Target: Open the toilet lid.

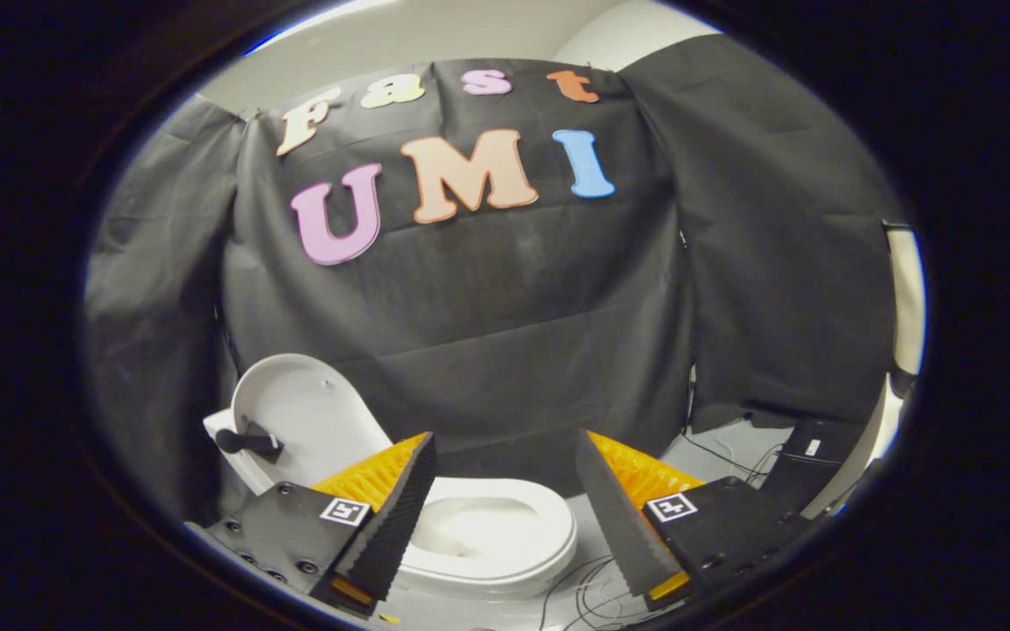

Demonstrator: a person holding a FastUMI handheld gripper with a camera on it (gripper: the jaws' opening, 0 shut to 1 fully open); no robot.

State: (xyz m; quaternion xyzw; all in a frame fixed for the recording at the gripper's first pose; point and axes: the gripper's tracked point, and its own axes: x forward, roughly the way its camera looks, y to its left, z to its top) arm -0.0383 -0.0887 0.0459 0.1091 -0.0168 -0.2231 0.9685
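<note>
A white toilet [505, 548] stands on the floor below and just beyond my fingers. Its lid [308, 421] is raised upright, leaning back toward the tank [229, 438], which carries a dark flush lever [246, 441]. The seat ring and bowl opening lie exposed between my two fingers. My gripper [505, 464] hovers above the bowl, open, with a wide gap and nothing held. The left finger [395, 517] covers part of the seat's near side.
Black cloth forms the booth wall behind the toilet. Loose cables [588, 592] trail over the pale floor to the right of the bowl. A dark box [807, 460] sits on the floor at the far right, near a pale upright panel.
</note>
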